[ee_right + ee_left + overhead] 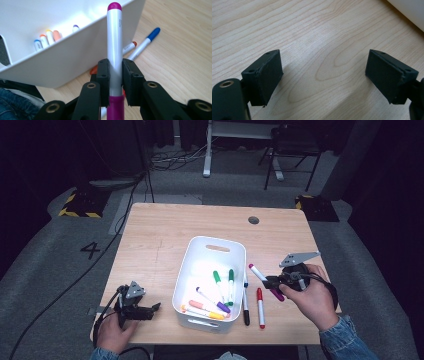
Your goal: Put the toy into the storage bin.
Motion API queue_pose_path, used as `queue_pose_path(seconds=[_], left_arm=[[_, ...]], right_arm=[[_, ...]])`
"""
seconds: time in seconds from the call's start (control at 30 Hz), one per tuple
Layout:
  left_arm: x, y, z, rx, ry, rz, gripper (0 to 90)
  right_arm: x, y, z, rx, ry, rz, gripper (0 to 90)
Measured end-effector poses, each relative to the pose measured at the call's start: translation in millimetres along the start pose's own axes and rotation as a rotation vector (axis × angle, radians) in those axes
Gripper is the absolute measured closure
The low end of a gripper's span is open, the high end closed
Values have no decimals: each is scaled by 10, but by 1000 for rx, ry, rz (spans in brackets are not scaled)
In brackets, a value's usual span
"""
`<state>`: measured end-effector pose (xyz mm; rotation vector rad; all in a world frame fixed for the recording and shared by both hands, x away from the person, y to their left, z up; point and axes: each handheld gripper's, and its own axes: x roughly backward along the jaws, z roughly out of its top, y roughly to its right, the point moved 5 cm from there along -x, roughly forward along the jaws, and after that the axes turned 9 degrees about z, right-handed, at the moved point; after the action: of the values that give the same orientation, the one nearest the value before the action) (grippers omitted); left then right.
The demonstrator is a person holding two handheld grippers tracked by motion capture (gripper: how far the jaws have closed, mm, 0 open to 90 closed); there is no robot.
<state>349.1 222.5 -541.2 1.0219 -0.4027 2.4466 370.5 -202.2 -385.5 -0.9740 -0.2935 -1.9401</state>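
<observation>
My right gripper [268, 282] [115, 75] is shut on a white marker with magenta ends [261, 275] [114, 40], held above the table just right of the white bin [200, 315] [65, 57]. In the bin lie several markers, among them two green ones [223, 282] and a purple one [214, 300]. On the table beside the bin lie a red marker [260, 307], a black marker [246, 310] and a blue marker [145, 42]. My left gripper [148, 310] [323, 75] rests open near the front left of the table, nothing between its pads [268, 75].
The wooden table [160, 235] has a round grommet hole [253, 220] at the back right. Beyond the table stand a desk leg [207, 150] and a chair [292, 150] on the grey floor, with cables trailing.
</observation>
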Motion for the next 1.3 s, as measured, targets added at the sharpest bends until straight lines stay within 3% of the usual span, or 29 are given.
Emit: queue_pose_path(seconds=[0.4, 0.83, 1.13, 1.3], left_arm=[[0, 0, 0, -1, -1, -1, 144], [0, 0, 0, 0, 0, 0, 144], [0, 1, 0, 0, 0, -1, 144], [0, 1, 0, 1, -1, -1, 144]], right_arm=[[13, -315, 379, 86, 35, 57, 770], [-316, -698, 755, 191, -7, 152, 770], [-543, -787, 857, 213, -25, 189, 770], [-646, -765, 821, 223, -71, 175, 770]])
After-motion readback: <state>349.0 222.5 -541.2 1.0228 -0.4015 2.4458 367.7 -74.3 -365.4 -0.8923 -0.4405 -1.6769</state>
